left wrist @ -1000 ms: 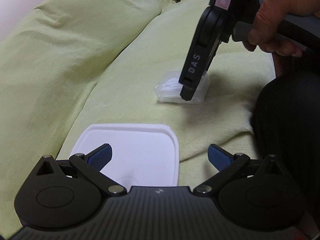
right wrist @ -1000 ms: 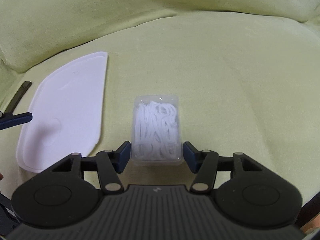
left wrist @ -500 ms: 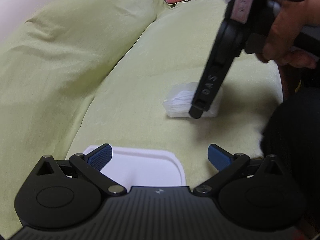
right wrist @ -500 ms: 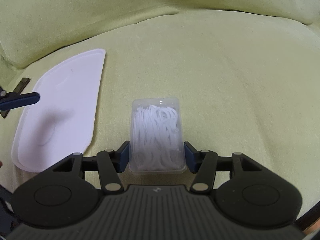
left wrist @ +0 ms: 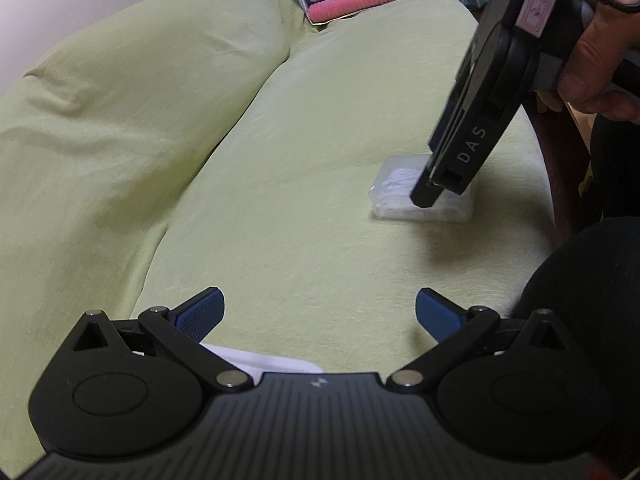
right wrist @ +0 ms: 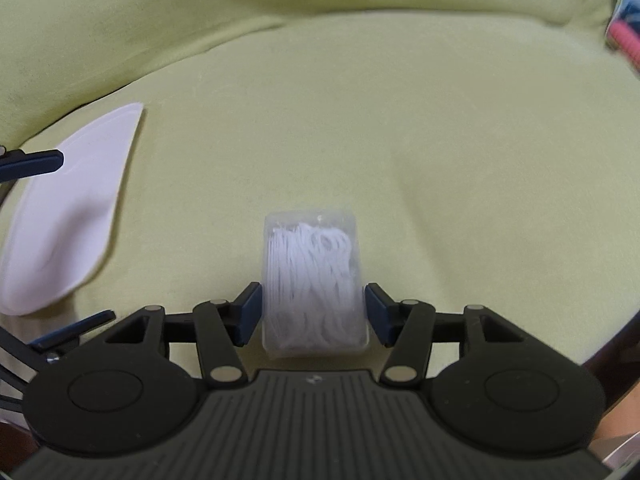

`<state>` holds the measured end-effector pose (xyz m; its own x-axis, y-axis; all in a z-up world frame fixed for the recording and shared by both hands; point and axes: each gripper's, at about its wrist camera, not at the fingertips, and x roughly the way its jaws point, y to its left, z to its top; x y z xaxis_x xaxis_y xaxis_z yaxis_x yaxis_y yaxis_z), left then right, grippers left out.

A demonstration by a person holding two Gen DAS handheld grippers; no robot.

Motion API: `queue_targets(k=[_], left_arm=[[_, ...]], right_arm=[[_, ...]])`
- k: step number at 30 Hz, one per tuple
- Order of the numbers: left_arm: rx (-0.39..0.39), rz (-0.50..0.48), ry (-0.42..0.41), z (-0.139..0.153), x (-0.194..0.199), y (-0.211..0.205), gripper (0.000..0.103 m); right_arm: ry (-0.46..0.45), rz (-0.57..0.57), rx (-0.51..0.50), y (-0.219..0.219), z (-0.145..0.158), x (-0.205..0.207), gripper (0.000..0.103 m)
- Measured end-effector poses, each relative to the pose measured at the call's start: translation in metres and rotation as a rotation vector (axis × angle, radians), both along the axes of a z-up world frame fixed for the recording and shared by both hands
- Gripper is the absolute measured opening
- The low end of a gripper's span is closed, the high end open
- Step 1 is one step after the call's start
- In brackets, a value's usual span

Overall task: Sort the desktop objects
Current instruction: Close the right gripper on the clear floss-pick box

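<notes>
Here the broad pale-green cloth-covered cushion surface (right wrist: 400, 140) carries everything. On it, off to the left in the right wrist view, lies the flat white plastic lid with rounded corners (right wrist: 68, 216); the left gripper (left wrist: 318, 314) hovers over its near edge, fingers spread wide with nothing between them. The small clear plastic box of white floss picks (right wrist: 314, 280) is the thing in hand: it sits directly between the right gripper's (right wrist: 313, 312) blue pads (right wrist: 250, 310), its long axis running straight away from the camera, along the fingers. The pads flank its two long sides, clamped on it or nearly so. The right hand is plainly the nearer; the left is well apart from the box.
</notes>
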<state>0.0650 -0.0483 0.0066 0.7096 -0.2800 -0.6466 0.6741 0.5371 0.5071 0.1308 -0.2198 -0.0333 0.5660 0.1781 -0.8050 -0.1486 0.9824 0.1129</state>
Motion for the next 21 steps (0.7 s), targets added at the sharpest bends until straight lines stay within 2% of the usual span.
queue_targets(k=[6,9,14,15,17,21], left_arm=[[0.001,-0.009,-0.004,-0.004,0.01,0.002,0.103],[0.001,-0.009,-0.003,-0.006,0.013,0.002,0.103],[-0.001,-0.016,-0.003,-0.007,0.016,0.001,0.103],[-0.003,-0.017,-0.003,-0.007,0.017,0.001,0.103],[-0.003,-0.017,-0.003,-0.008,0.019,0.001,0.103],[-0.001,-0.016,-0.003,-0.01,0.021,0.001,0.103]], right_arm=[[-0.071,0.056,-0.055,0.012,0.008,-0.008,0.052],[-0.135,0.068,-0.115,0.018,0.016,-0.018,0.052],[-0.08,0.101,-0.095,0.019,0.01,-0.017,0.053],[-0.073,0.107,-0.097,0.019,0.007,-0.017,0.058],[-0.075,0.113,-0.108,0.018,0.005,-0.016,0.063],[-0.07,0.102,-0.115,0.015,0.004,-0.011,0.064]])
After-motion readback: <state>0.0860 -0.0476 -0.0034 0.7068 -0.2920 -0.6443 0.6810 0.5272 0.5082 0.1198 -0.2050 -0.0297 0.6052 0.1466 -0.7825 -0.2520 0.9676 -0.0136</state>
